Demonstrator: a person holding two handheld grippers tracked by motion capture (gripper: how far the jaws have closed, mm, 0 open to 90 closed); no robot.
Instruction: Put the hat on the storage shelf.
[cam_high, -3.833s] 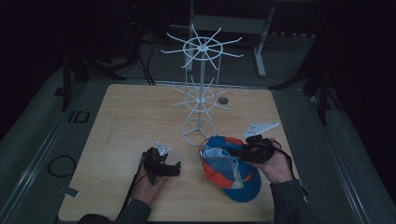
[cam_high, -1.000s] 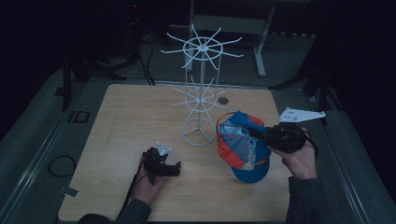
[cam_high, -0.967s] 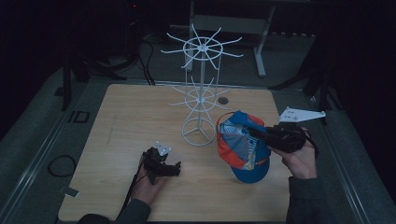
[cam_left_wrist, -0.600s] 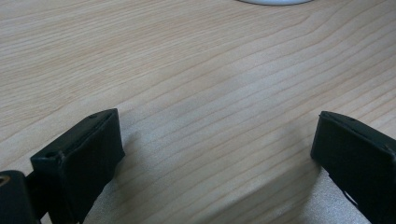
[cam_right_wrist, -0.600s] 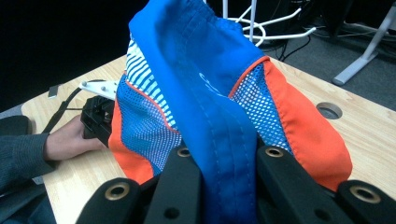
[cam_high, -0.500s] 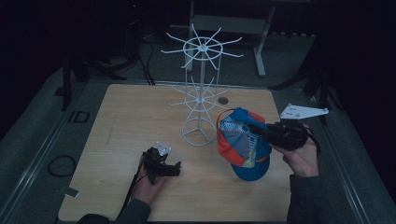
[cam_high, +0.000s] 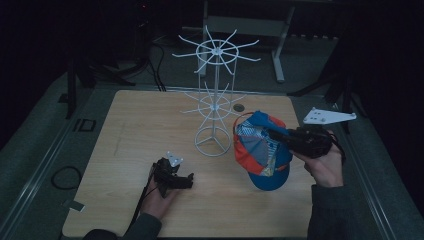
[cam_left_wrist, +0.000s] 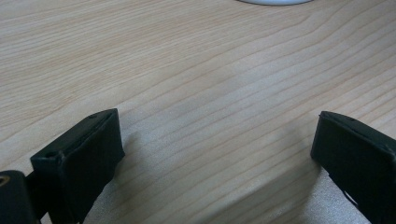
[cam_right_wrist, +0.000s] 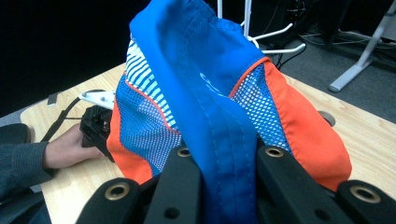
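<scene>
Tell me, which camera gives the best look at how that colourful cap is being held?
The right gripper view: the cap sits close up, its blue fabric pinched between the right gripper's two black jaws. The high view shows the whole cap raised beside the white wire stand, but the grip is small there. The left gripper view looks at the bare table.

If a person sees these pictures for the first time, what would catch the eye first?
Probably the blue and orange cap, pinched by the right hand-held gripper and held up above the table's right side. Next comes the white wire rack standing mid-table beside it. The left hand-held gripper rests open on the wooden table.
</scene>
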